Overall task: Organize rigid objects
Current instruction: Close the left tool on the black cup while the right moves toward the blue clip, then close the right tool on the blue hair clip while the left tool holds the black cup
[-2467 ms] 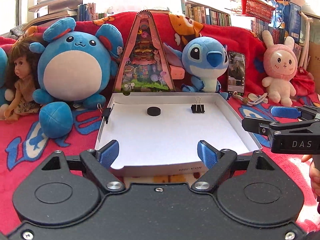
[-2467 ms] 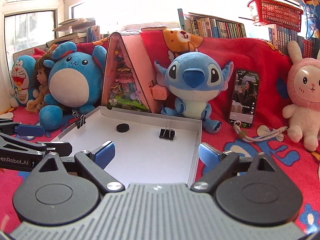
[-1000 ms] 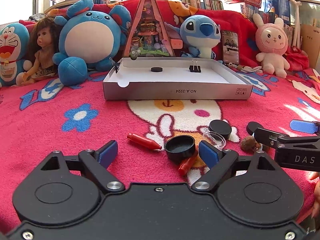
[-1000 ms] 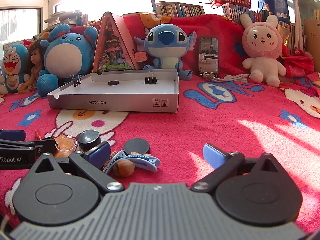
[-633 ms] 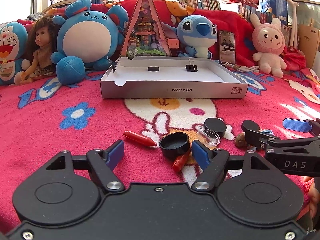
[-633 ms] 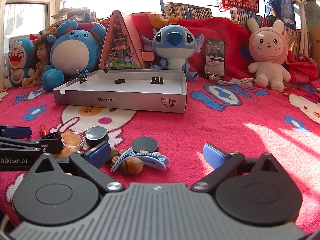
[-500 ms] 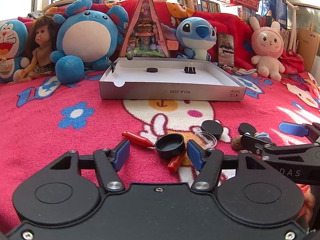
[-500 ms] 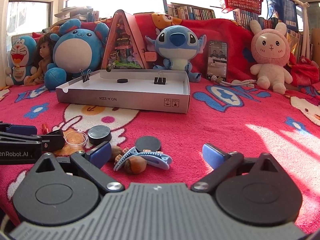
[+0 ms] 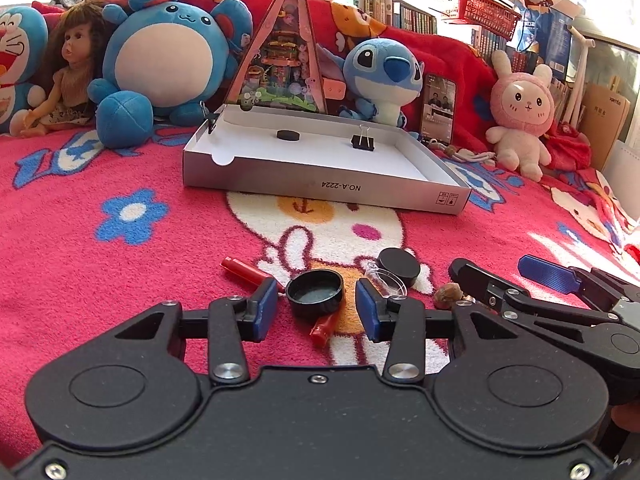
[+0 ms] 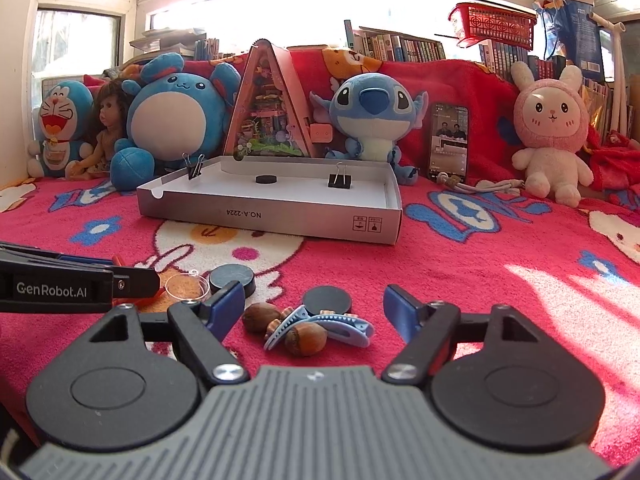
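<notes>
Our left tool gapes around the cap, not yet gripping; our right tool hangs open over nuts and clip. Ahead, the box holds only a disc and binder clip; most remains.

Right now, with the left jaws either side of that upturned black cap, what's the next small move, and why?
Probably ease the left gripper slightly forward and close on the black cap. The jaws stand open with the cap lying between the pads, a gap on each side. A red crayon touches its near edge, so close slowly. The cap then belongs in the white box.
</notes>
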`<state>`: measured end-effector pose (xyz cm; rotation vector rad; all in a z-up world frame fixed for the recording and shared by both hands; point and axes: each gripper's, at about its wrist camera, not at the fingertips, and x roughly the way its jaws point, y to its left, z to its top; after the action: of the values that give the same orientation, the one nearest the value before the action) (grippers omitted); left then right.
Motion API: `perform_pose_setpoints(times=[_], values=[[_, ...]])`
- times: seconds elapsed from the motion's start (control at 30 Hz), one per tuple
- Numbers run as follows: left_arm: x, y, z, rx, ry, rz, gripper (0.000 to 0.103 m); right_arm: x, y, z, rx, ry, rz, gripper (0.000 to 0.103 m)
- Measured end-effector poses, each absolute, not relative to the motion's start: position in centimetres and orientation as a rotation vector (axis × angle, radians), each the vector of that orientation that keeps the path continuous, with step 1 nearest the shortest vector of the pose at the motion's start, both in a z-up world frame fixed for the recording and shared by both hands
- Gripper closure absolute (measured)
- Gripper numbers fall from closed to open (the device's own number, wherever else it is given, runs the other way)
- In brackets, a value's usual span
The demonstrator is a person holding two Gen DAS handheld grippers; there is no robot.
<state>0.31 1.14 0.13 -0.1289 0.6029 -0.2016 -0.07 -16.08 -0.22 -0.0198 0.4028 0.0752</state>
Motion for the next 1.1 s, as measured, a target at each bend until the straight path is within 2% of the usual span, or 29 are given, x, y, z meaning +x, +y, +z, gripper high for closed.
perform_pose_setpoints(times=[0.13, 0.23, 0.33, 1.03, 1.1], values=[[0.5, 1.2, 0.0, -0.129, 0.6, -0.174, 0.071, 0.0, -16.9, -0.1, 0.028, 0.4, 0.011, 0.034], [0.6, 1.3, 0.0, -0.13, 0.602, -0.176, 0.072, 0.1, -17.8, -0.3, 0.067, 0.409, -0.042, 0.046], [0.5, 1.2, 0.0, -0.122, 0.597, -0.173, 0.072, 0.2, -18.5, -0.7, 0.08, 0.435, -0.08, 0.05], [0.2, 0.7, 0.3, -0.087, 0.586, -0.166, 0.072, 0.7, -15.9, -1.3, 0.013, 0.437, 0.016, 0.05], [0.2, 0.7, 0.3, -0.086, 0.585, -0.166, 0.072, 0.6, -16.0, -1.1, 0.022, 0.431, 0.059, 0.045]])
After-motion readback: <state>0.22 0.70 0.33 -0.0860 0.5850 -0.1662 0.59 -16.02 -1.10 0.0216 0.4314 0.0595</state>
